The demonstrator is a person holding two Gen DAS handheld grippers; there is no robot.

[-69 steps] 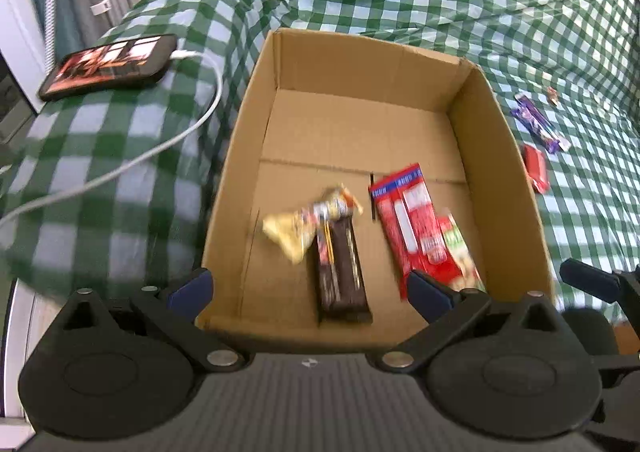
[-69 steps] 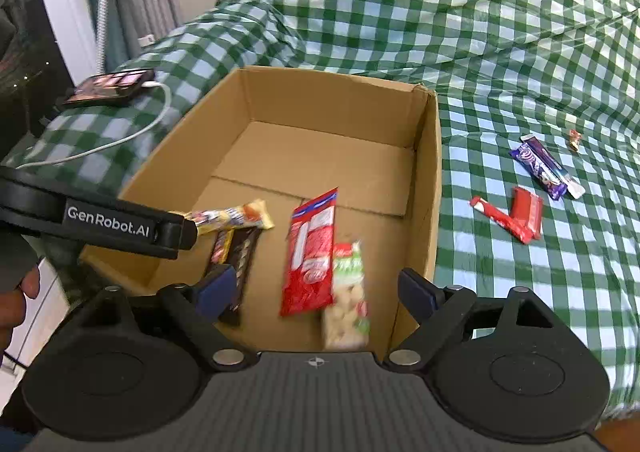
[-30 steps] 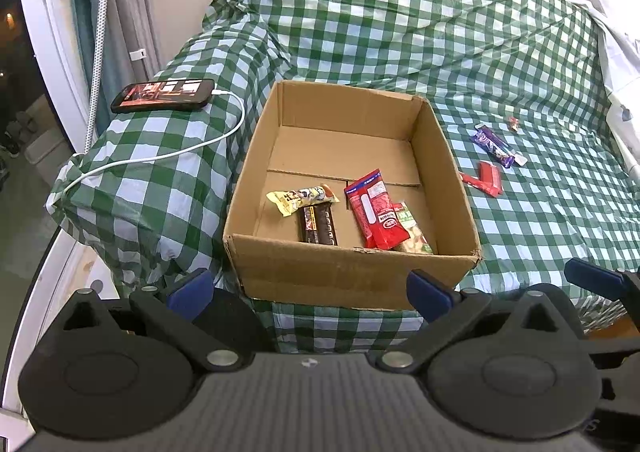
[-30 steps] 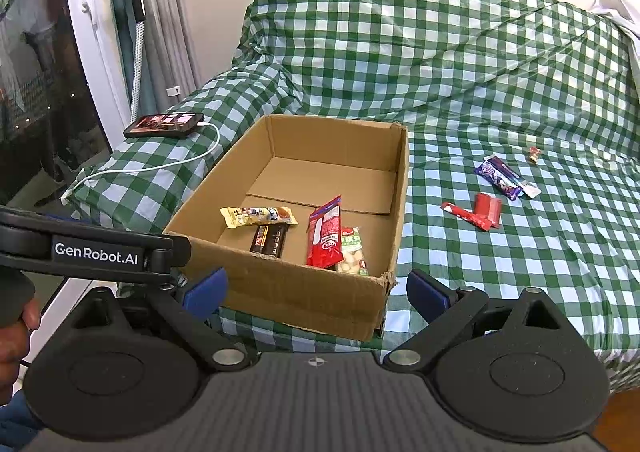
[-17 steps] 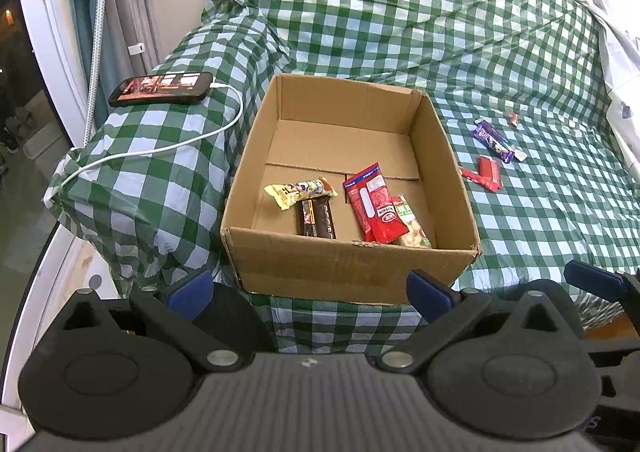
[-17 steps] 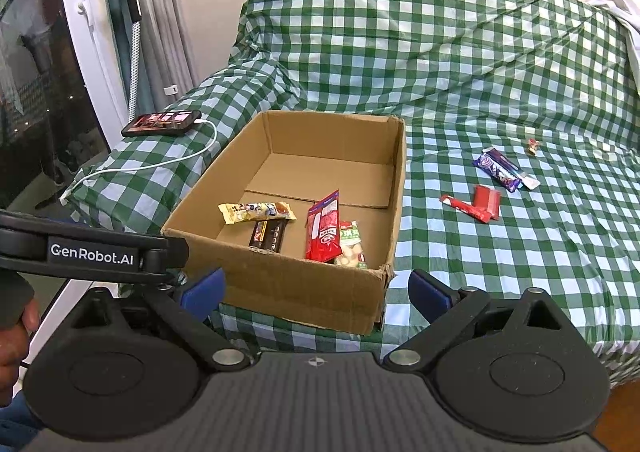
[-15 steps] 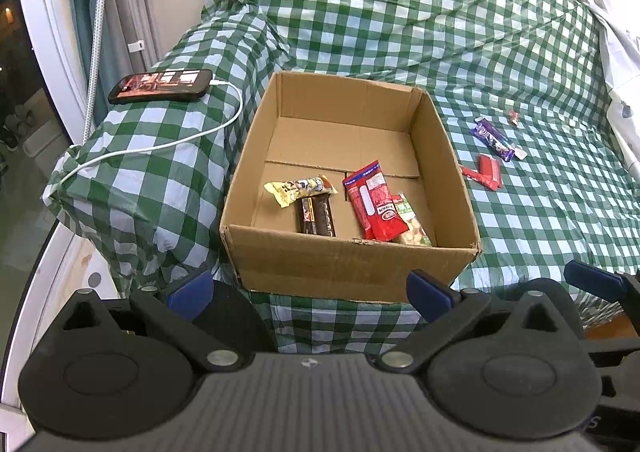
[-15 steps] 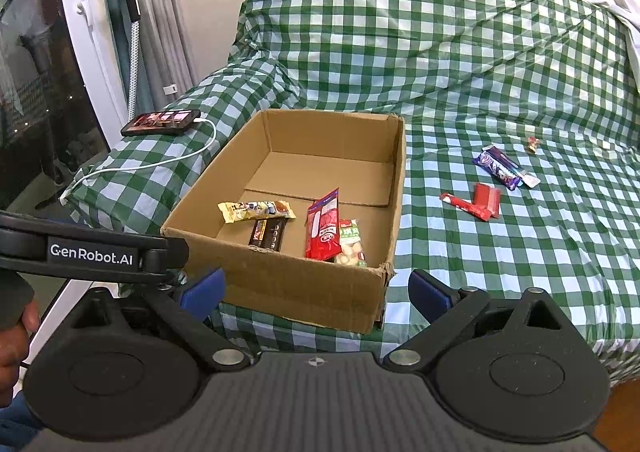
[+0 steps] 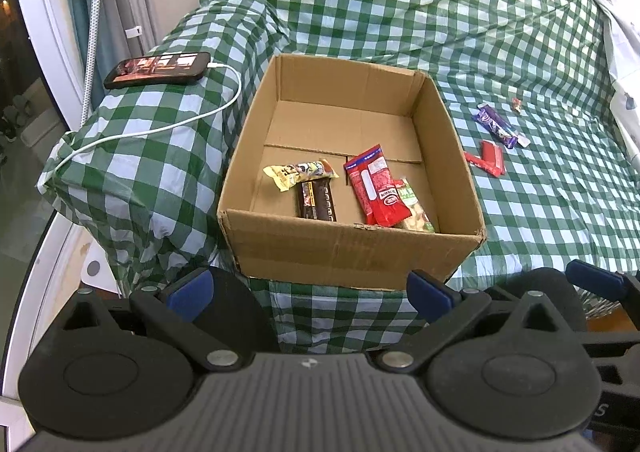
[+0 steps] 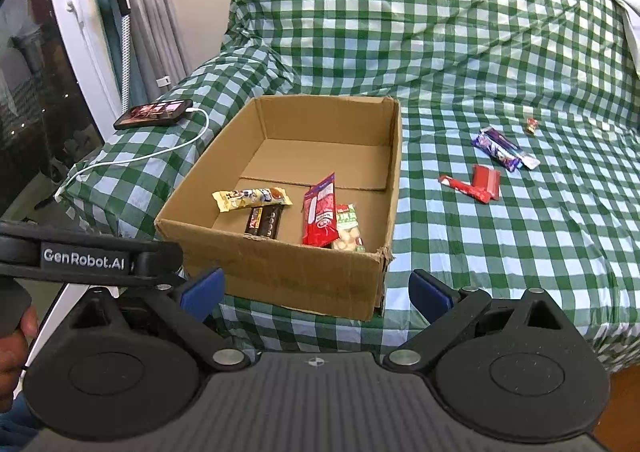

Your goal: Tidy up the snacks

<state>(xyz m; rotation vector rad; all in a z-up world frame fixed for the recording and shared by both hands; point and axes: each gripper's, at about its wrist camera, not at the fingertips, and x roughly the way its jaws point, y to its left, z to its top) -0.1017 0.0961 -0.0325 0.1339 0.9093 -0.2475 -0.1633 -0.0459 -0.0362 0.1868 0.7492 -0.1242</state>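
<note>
An open cardboard box sits on the green checked bed. It holds a yellow bar, a dark chocolate bar, a red packet and a green nut packet. On the bed to the right lie red wrappers, a purple bar and a small candy. My left gripper and right gripper are open and empty, in front of the box.
A phone with a white cable lies on the bed's left corner. Curtains and a glass door stand at the left. The bed edge drops off just below the box. The left gripper's arm crosses the right view.
Both grippers have pulled back and up from over the box to a spot in front of the bed. In the last half second they hardly moved. Snacks have not moved.
</note>
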